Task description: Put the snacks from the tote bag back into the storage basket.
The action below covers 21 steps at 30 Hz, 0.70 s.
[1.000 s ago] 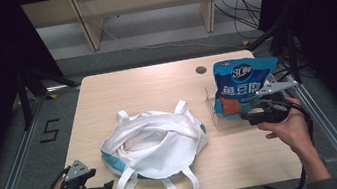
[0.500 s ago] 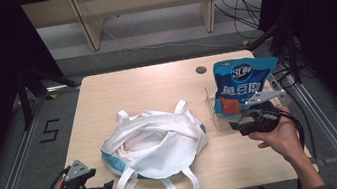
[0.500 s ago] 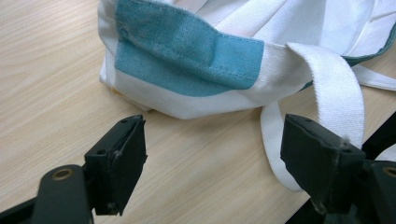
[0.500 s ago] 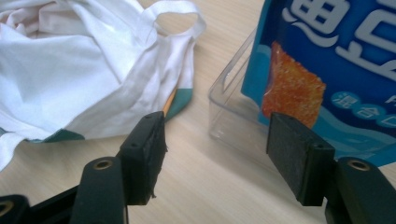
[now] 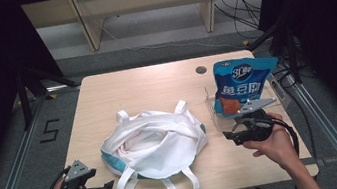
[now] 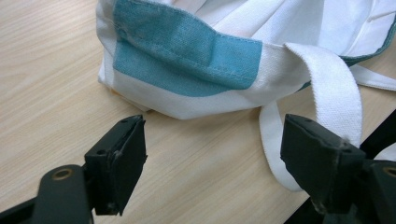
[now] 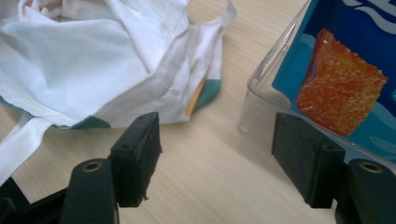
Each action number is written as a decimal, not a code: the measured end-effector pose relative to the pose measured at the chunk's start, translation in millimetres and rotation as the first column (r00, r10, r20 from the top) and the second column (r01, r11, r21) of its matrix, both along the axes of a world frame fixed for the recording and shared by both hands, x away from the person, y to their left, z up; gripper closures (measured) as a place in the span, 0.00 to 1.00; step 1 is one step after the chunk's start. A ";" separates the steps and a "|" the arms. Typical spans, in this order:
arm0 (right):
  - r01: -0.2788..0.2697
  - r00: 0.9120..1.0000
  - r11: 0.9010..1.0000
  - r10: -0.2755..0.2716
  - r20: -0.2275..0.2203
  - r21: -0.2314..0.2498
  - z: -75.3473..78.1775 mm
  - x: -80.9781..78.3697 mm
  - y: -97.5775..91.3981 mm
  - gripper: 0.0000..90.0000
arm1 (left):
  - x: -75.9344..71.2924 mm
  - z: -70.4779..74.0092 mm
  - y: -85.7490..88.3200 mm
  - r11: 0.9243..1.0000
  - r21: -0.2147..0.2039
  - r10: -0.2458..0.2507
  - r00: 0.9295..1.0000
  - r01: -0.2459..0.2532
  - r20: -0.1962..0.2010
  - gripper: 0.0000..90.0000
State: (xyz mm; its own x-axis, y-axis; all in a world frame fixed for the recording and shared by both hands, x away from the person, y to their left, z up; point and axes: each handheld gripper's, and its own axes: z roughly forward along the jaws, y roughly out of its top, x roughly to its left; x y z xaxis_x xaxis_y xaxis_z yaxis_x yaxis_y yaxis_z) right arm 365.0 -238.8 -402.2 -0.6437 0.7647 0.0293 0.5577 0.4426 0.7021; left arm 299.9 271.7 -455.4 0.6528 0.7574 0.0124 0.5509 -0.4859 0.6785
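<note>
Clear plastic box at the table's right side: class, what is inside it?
The clear plastic box holds a blue snack bag standing upright, its top rising above the rim. The bag's bottom, and anything behind it, cannot be made out.

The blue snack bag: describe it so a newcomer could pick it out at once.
On the wooden table, look to its right edge, where a clear plastic bin stands. The blue snack bag stands upright in it, past the right gripper. Unlike the white tote bag lying beside it, it is glossy blue with an orange picture.
</note>
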 end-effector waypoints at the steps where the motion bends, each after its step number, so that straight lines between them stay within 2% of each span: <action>1: 0.000 1.000 1.000 0.000 -0.003 -0.003 -0.5 -0.7 0.7 0.36 | -0.2 -1.0 -0.5 1.000 -0.013 0.004 1.000 -0.004 0.007 0.25; 2: 0.007 1.000 1.000 -0.007 -0.009 0.005 -0.7 -1.8 1.9 0.36 | 0.0 -0.2 0.0 1.000 -0.004 -0.003 1.000 0.003 0.000 0.25; 3: -0.001 1.000 1.000 0.001 -0.007 -0.004 -1.2 -2.2 2.1 0.35 | 0.6 -0.9 0.0 1.000 -0.014 -0.008 1.000 0.008 0.002 0.25; 4: 0.008 1.000 1.000 -0.008 -0.011 0.007 -1.8 -3.6 3.8 0.35 | 0.1 0.0 0.0 1.000 0.001 -0.002 1.000 0.002 -0.002 0.24; 5: -0.005 1.000 1.000 0.005 -0.008 -0.006 -2.3 -3.7 3.5 0.35 | -0.2 -0.4 -0.4 1.000 -0.004 0.004 1.000 -0.004 0.001 0.24; 6: 0.005 1.000 1.000 -0.005 0.001 0.006 -3.7 -4.7 4.9 0.34 | 0.4 -0.4 -0.1 1.000 -0.006 -0.005 1.000 0.005 -0.005 0.25; 7: 0.002 1.000 1.000 -0.002 -0.021 0.005 -2.8 -5.7 5.0 0.34 | 0.5 -0.8 -0.1 1.000 -0.012 -0.008 1.000 0.008 -0.001 0.25; 8: 0.004 1.000 1.000 -0.004 0.005 0.002 -5.3 -5.8 5.5 0.34 | 0.5 -0.6 0.0 1.000 -0.011 -0.007 1.000 0.007 -0.002 0.24; 9: 0.004 1.000 1.000 -0.004 -0.027 0.004 -4.0 -7.3 5.9 0.34 | -0.4 -0.3 -0.4 1.000 -0.004 0.004 1.000 -0.004 0.002 0.24; 10: -0.001 1.000 1.000 0.001 -0.014 -0.001 -5.4 -7.4 5.6 0.34 | -0.5 -0.9 -0.8 1.000 -0.016 0.008 1.000 -0.008 0.004 0.25; 11: 0.002 1.000 1.000 -0.002 -0.010 0.001 -6.5 -8.4 6.2 0.34 | -0.2 0.0 -0.3 1.000 -0.004 0.004 1.000 -0.004 -0.004 0.24; 13: -0.001 1.000 1.000 0.001 -0.024 0.000 -7.4 -10.2 7.0 0.34 | 0.0 -0.1 0.2 1.000 0.001 -0.002 1.000 0.002 0.000 0.24; 14: -0.007 1.000 1.000 0.007 -0.013 -0.004 -9.1 -10.4 7.1 0.34 | -0.2 -0.6 -0.3 1.000 -0.007 0.002 1.000 -0.002 0.003 0.24; 15: -0.009 1.000 1.000 0.008 -0.027 -0.007 -9.5 -11.6 7.7 0.34 | -0.1 -0.5 -0.3 1.000 -0.006 0.002 1.000 -0.002 0.003 0.25; 16: -0.012 1.000 1.000 0.012 -0.019 -0.007 -10.9 -11.9 7.9 0.34 | -0.3 -0.9 -0.5 1.000 -0.012 0.004 1.000 -0.004 0.005 0.24; 17: -0.012 0.999 1.000 0.012 -0.030 -0.010 -11.4 -12.9 8.2 0.34 | -0.2 -0.1 -0.1 1.000 -0.001 0.001 1.000 -0.001 -0.002 0.25; 18: -0.009 1.000 1.000 0.009 -0.022 -0.003 -13.2 -13.3 8.8 0.34 | 0.0 -0.1 0.1 1.000 0.001 -0.002 1.000 0.002 -0.001 0.25; 19: -0.004 0.999 1.000 0.004 -0.035 0.006 -13.6 -14.4 9.4 0.34 | 0.5 -0.4 0.2 1.000 -0.003 -0.009 1.000 0.009 0.000 0.25; 20: -0.015 0.999 1.000 0.015 -0.036 -0.015 -14.0 -14.1 7.7 0.34 | -0.2 -0.5 -0.3 1.000 -0.004 -0.002 1.000 0.002 -0.002 0.25; 21: -0.004 1.000 1.000 0.004 -0.029 0.011 -15.9 -15.1 9.0 0.34 | -0.5 -0.8 -0.7 1.000 -0.012 -0.001 1.000 0.000 -0.007 0.25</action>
State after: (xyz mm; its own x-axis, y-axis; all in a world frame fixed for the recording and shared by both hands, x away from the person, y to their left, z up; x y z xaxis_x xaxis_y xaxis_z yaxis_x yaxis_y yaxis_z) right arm 349.8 -229.8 -418.0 -0.6454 0.7618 0.0562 0.5762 0.4372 0.6905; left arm 299.3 271.0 -456.2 0.6532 0.7572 -0.0011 0.5554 -0.4781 0.6804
